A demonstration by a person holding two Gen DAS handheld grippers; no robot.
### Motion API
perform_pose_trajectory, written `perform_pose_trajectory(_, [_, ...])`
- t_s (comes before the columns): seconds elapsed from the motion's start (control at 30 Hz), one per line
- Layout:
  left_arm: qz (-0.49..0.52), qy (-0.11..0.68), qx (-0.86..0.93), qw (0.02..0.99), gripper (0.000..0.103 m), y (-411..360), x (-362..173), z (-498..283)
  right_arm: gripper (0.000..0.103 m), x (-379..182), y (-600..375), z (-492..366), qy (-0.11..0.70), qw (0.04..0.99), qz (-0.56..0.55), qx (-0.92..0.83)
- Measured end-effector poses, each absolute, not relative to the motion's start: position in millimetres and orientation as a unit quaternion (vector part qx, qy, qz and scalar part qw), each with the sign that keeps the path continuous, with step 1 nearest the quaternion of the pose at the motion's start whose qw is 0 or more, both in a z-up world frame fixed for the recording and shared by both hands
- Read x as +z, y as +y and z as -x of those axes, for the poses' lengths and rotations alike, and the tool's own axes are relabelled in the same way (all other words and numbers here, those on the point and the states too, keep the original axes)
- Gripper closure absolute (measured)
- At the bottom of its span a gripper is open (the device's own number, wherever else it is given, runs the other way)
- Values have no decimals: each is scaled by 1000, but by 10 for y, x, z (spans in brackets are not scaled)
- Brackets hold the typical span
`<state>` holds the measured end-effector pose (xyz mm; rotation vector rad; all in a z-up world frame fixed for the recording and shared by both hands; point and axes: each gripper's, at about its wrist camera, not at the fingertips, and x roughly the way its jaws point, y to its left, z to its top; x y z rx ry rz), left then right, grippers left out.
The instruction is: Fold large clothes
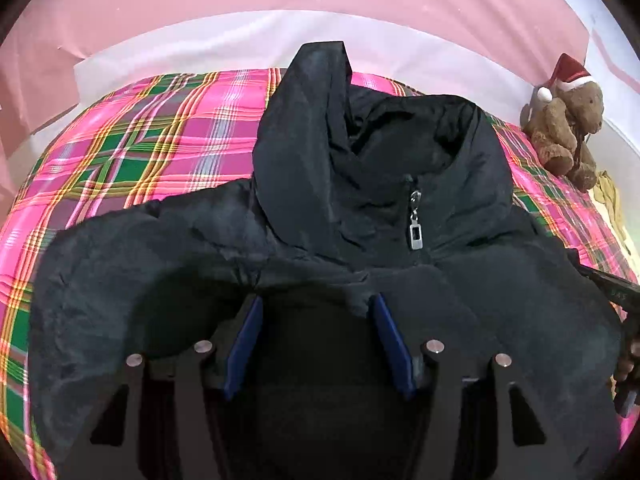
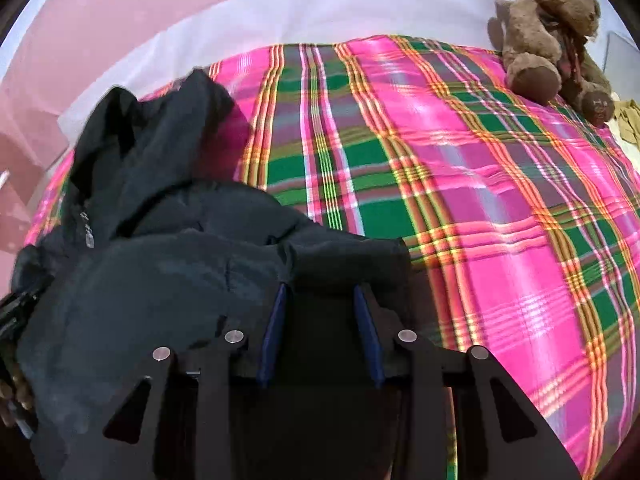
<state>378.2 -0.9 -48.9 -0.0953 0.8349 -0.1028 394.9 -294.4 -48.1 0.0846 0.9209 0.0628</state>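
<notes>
A black padded jacket (image 1: 360, 184) with a hood and a silver zip pull (image 1: 415, 224) lies on a pink and green plaid blanket (image 1: 132, 152). My left gripper (image 1: 318, 304) has its blue-padded fingers (image 1: 250, 340) spread, with a fold of the jacket's lower part lying between them. In the right wrist view the jacket (image 2: 160, 260) fills the left side. My right gripper (image 2: 320, 292) also has its fingers (image 2: 366, 332) spread, with jacket fabric between them at the garment's right edge.
A brown teddy bear (image 1: 568, 120) with a red Santa hat sits at the blanket's far right corner; it also shows in the right wrist view (image 2: 556, 28). A yellowish cloth (image 1: 608, 196) lies beside it. White sheet (image 1: 240, 44) and pink wall lie beyond.
</notes>
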Motion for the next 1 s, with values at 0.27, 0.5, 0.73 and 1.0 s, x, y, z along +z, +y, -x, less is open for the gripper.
perform_pose_trajectory(0.27, [59, 400, -53, 913, 44, 70, -223, -3696, 67, -239, -2952, -3848, 417, 908, -34, 15])
perform_pose_trajectory(0.5, [65, 351, -94, 929, 45, 103, 74, -3155, 67, 79, -2988, -3201, 373, 925, -61, 44])
perform_pose_trajectory(0.73, [49, 397, -74, 914, 42, 78, -406, -3357, 67, -543, -2906, -3331, 431, 899, -63, 39])
perform_pose_trajectory(1.0, [56, 371, -82, 923, 47, 94, -43, -3045, 67, -208, -2925, -3099, 404, 911, -72, 37])
